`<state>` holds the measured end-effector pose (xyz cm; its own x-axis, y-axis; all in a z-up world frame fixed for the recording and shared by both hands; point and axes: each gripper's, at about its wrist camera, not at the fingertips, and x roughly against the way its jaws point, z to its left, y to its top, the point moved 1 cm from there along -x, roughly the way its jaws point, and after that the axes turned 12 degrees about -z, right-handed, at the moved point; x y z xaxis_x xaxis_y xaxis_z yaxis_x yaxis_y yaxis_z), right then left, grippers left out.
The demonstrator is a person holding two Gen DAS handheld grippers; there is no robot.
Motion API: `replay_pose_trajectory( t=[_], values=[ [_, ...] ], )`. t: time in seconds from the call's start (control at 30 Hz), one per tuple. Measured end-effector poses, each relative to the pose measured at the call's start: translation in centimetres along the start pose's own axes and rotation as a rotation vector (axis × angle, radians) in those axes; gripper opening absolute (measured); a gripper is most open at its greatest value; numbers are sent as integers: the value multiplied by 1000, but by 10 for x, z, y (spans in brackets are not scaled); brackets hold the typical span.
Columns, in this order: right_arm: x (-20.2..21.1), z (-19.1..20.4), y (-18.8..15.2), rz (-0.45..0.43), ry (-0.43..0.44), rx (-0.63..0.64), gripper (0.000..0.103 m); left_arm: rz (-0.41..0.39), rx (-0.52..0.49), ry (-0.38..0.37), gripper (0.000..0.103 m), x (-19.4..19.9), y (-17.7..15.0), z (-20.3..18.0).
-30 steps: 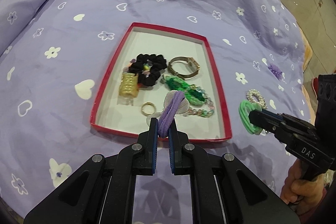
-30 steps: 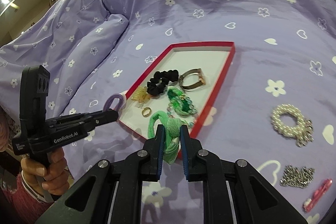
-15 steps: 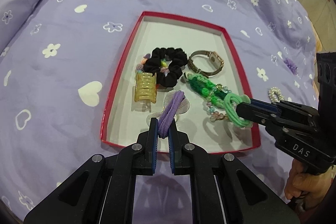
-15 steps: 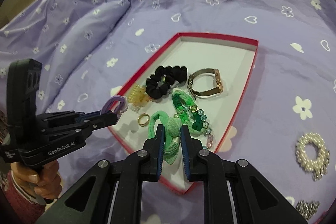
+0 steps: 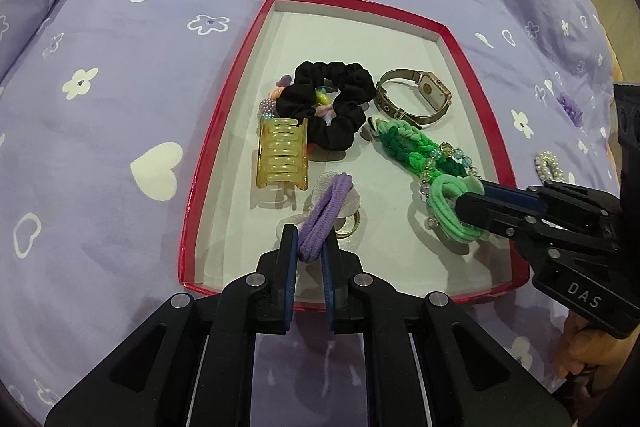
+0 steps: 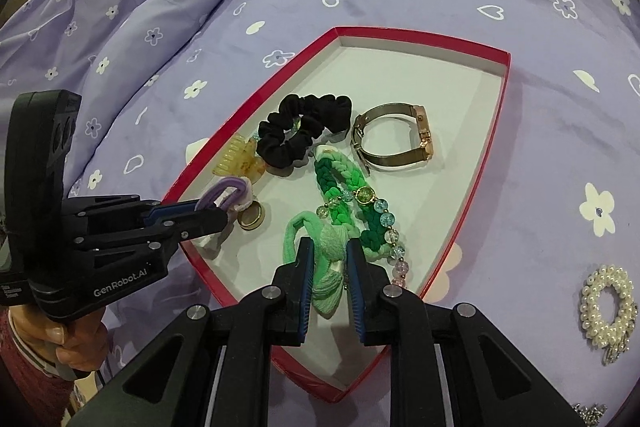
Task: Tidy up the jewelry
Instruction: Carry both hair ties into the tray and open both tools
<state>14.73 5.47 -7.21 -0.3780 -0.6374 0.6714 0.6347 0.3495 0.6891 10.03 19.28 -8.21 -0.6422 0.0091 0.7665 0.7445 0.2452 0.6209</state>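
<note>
Left-wrist view showed the left gripper (image 5: 311,241) with jaws clamped on a purple hair tie (image 5: 323,214) over the red tray (image 5: 224,131), low in the frame. At lower right, the right gripper (image 5: 460,205) pinched a green hair tie (image 5: 444,199), its jaws having just eased wider.

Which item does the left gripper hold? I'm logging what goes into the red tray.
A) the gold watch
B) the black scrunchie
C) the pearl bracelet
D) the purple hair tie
D: the left gripper is shut on the purple hair tie over the red tray.
</note>
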Motion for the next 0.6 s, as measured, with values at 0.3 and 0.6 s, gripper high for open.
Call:
replay_pose_trajectory(
  t=[0.3,0.6],
  values=[
    [2,-4,0,-10,-2,-16,27,7,1,16,18,0,-3,1],
    [14,-3,0,-38,-1,-33,29,-10,-9,30,36,6,-3,-1]
  ],
)
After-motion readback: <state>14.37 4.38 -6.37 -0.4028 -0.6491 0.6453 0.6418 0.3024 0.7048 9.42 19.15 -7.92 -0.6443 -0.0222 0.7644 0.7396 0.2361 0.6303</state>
